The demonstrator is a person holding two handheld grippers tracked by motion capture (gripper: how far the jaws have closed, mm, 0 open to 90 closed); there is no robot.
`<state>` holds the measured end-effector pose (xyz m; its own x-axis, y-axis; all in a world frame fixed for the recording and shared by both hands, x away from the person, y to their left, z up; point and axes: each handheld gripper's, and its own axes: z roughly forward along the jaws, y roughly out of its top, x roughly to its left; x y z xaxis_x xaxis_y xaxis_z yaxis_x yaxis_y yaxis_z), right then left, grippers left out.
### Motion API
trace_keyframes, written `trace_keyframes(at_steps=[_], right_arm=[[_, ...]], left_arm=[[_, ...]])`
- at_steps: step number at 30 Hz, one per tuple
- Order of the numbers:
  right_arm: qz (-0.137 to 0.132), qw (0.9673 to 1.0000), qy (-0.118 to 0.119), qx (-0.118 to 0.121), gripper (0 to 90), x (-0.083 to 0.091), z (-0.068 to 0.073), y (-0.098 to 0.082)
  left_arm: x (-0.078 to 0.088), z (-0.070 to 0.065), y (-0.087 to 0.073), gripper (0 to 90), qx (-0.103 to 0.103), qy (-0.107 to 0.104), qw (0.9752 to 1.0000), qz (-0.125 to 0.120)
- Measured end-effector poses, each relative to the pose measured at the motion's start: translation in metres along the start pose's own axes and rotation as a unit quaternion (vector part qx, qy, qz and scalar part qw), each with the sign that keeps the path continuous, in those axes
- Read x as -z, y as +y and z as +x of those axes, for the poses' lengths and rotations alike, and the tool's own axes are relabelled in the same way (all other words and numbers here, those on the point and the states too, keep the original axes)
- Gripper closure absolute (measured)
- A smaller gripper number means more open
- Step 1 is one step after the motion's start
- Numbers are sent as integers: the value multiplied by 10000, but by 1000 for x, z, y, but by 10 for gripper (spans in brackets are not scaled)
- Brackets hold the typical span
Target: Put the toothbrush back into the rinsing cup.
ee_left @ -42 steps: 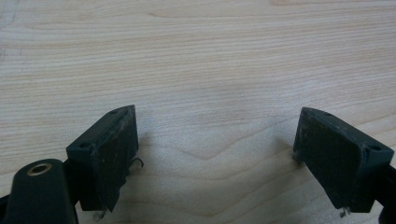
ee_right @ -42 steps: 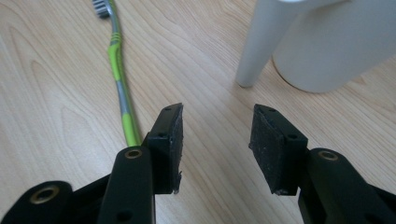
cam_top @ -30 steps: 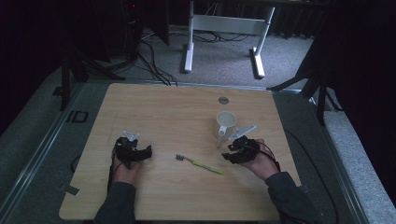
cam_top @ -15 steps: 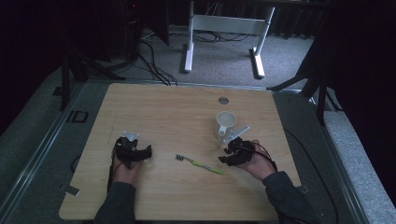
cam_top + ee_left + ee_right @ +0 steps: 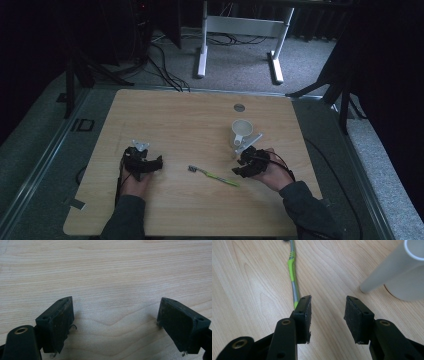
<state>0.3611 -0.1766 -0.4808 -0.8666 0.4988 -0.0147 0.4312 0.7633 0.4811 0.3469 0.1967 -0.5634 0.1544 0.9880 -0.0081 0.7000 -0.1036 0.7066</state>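
Two tools are at work over the pale wooden bench (image 5: 175,120). The right tool (image 5: 327,312) hovers at the handle end of a slim green-and-grey plastic toothbrush (image 5: 212,175); its jaws have just been closing, yet they stand apart with only bare wood between them. The left tool (image 5: 113,322) sits spread wide with nothing between its pads.

In my judgement the main risk is a miss. In the right gripper view the toothbrush (image 5: 293,277) runs up and away from the outer face of the left-hand jaw rather than through the gap, so closing from here would likely pinch air or nudge the handle sideways and spin it across the smooth top. The white ceramic mug (image 5: 241,131) stands just beyond the right hand, and a wide swing could knock it.

That toothbrush lies flat between the two hands, nearer the right one, its dark bristled head toward the left tool (image 5: 150,162). It looks thin, light and low, likely to skid.
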Motion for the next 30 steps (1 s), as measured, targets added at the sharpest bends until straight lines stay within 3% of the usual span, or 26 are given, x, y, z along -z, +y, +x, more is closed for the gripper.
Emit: trace_keyframes(at_steps=[14, 30], right_arm=[[265, 9993, 146, 229, 584, -6, 4, 14], [454, 9972, 143, 576, 574, -10, 14, 36]], left_arm=[[0, 0, 0, 145, -11, -8, 10000, 2], [-1, -1, 1, 145, -28, -27, 10000, -2]])
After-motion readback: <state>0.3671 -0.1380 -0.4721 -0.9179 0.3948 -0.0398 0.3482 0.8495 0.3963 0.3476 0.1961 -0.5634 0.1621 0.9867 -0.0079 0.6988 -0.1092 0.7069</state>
